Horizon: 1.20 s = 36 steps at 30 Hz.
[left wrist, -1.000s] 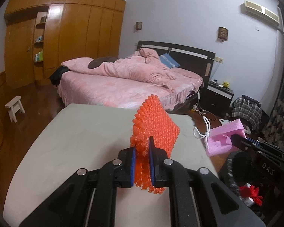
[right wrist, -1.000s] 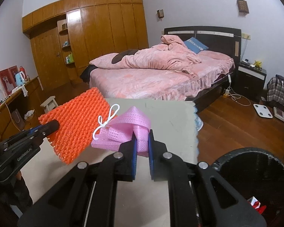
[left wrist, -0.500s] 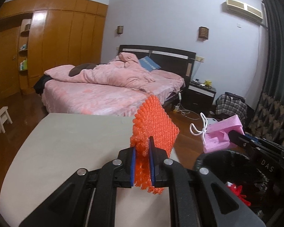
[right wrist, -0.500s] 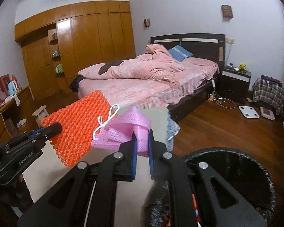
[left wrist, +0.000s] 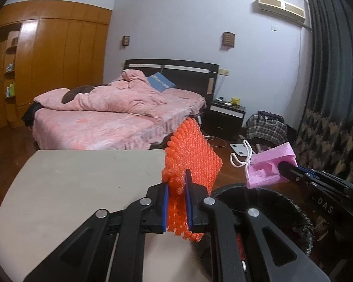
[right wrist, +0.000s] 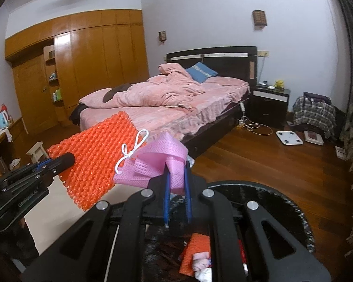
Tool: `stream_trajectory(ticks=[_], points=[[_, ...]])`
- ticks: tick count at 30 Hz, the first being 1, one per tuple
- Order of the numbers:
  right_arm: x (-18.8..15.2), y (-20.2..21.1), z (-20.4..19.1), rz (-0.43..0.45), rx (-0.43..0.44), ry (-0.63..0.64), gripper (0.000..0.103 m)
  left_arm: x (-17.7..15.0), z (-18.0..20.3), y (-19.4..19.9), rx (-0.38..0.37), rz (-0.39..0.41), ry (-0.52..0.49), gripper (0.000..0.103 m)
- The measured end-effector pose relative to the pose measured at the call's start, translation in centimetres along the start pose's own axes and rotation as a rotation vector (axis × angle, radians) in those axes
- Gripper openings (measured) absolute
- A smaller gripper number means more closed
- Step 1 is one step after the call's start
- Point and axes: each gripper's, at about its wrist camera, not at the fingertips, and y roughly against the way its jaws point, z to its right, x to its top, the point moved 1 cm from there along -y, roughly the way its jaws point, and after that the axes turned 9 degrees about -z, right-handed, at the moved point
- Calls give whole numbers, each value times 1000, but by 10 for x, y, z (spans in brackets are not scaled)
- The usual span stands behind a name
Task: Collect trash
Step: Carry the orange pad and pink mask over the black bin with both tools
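The left gripper point(left wrist: 176, 205) clamps orange foam netting point(left wrist: 193, 162); the right gripper point(right wrist: 176, 202) clamps a pink foam net point(right wrist: 160, 162). Only the right view, lower centre, shows scraps inside the black bin point(right wrist: 282, 202).

An orange foam net sleeve point(left wrist: 192, 155), knobbly and flat, stands on edge, pinched at its lower part, rising toward 12 o'clock above the table point(left wrist: 77, 178) edge. At 3 o'clock from it, a pink foam mesh piece point(left wrist: 268, 166), folded, with a white string loop point(left wrist: 241, 158) tied at its left end, is held over the black trash bin point(left wrist: 287, 209). Inside the bin lie an orange scrap point(right wrist: 195, 253) and pale crumpled bits point(right wrist: 201, 260).
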Motion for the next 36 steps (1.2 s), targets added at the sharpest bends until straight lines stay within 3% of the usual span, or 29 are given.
stream_trajectory(ticks=[22, 36], points=[[-46, 29, 92, -10, -159, -124, 10, -20, 94, -34, -119, -73, -139, 12], [-69, 10, 122, -67, -202, -185, 10, -39, 129, -68, -135, -149, -196, 12]])
